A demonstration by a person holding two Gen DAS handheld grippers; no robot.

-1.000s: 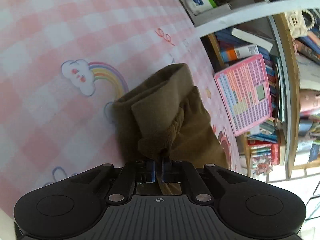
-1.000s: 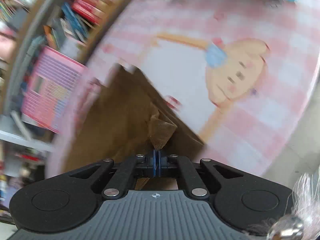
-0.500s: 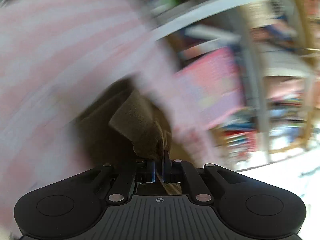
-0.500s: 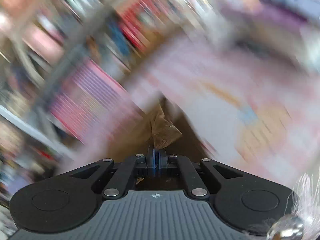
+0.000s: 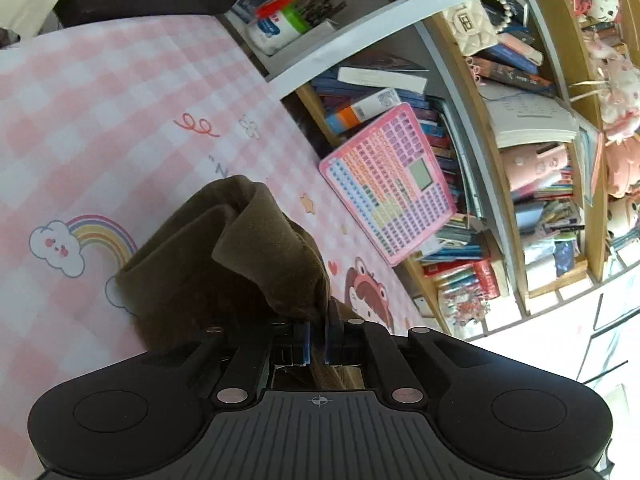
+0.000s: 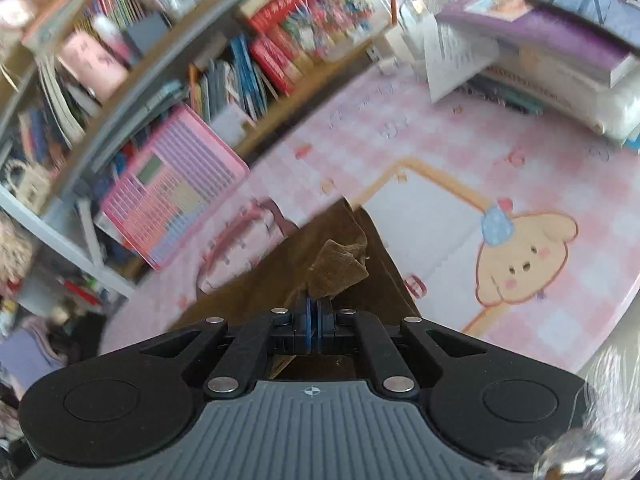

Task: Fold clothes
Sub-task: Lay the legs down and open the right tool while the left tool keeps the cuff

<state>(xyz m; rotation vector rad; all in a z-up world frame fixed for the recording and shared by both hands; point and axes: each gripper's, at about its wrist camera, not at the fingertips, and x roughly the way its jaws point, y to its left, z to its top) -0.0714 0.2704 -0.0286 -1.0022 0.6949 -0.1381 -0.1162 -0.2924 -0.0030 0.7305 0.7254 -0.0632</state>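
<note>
A brown garment (image 5: 224, 264) lies bunched and partly folded on the pink checked table mat (image 5: 100, 120). My left gripper (image 5: 318, 334) is shut on a thick fold of it, with cloth humped just ahead of the fingers. In the right wrist view the same brown garment (image 6: 320, 248) stretches forward over the mat (image 6: 440, 140). My right gripper (image 6: 314, 318) is shut on a corner of it, and a small flap of cloth sticks up above the closed fingers.
A pink toy tablet (image 5: 392, 176) leans against a crowded bookshelf (image 5: 520, 160) at the mat's far edge; it also shows in the right wrist view (image 6: 172, 184). Stacked books and papers (image 6: 540, 48) sit at the right. A pen box (image 5: 288, 28) stands at the back.
Both grippers swung fast with the garment held, blurring the middle frames. The views now tilt up toward the bookshelf, and the cloth is lifted and bunched higher in both grips.
</note>
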